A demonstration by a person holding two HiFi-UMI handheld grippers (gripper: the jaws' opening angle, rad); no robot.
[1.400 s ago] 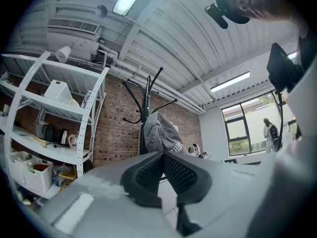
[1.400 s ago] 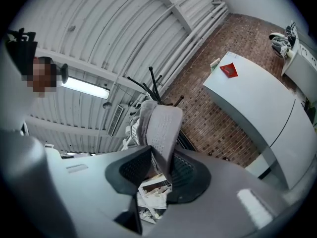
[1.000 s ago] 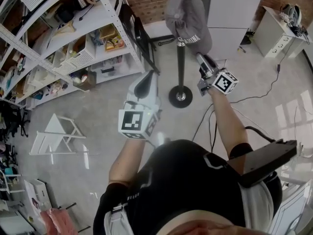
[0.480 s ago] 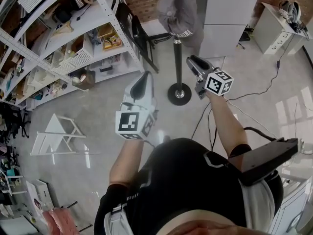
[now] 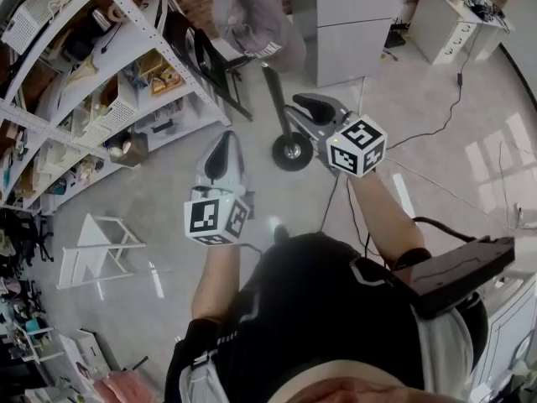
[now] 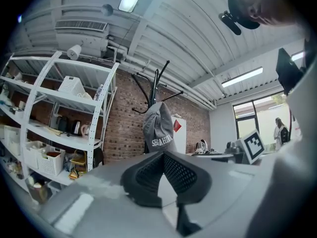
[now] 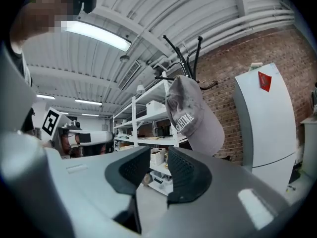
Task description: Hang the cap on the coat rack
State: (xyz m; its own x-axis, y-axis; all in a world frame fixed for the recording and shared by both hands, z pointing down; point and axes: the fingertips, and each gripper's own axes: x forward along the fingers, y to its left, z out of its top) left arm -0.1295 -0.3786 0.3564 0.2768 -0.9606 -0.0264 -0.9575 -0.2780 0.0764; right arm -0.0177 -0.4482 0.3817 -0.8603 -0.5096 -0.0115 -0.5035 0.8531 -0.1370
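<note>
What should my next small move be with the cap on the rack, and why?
Probably lower both grippers and leave it. The cap hangs on the coat rack, clear of both grippers. The right gripper is open and empty, and the left gripper is shut on nothing, so nothing seems left to place.

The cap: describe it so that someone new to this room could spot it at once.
Against the brick wall, between the white shelving and the white cabinet, stands a black coat rack. The cap hangs near its top: grey, with white lettering, the only thing on it.
</note>
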